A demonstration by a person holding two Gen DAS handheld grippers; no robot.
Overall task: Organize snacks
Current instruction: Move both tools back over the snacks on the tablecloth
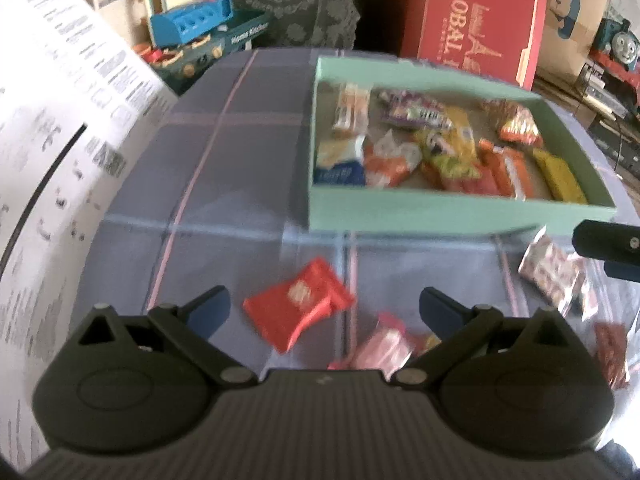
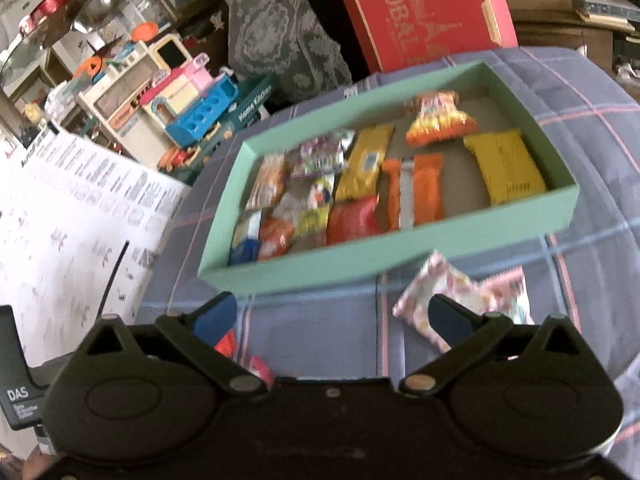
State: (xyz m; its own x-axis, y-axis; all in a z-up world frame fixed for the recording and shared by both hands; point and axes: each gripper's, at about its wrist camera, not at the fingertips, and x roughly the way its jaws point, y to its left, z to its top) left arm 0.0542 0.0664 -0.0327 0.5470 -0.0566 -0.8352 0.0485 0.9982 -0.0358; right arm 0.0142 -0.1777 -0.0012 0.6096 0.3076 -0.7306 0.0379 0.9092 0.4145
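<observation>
Fingers of the left gripper (image 1: 324, 306) and right gripper (image 2: 332, 314) stand wide apart and empty over the table (image 1: 256, 208), where a light, crinkly, slippery red snack packet (image 1: 298, 308), probably best pinched across its flat middle, lies short of the green box (image 1: 440, 212).

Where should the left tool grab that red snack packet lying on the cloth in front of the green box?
Probably from above, across the narrow width of the red packet. It lies flat and skewed on the checked cloth, between the fingers of the open left tool, apart from the green box. Turn the tool to match its slant, then pinch the puffed middle rather than the thin sealed ends.
</observation>
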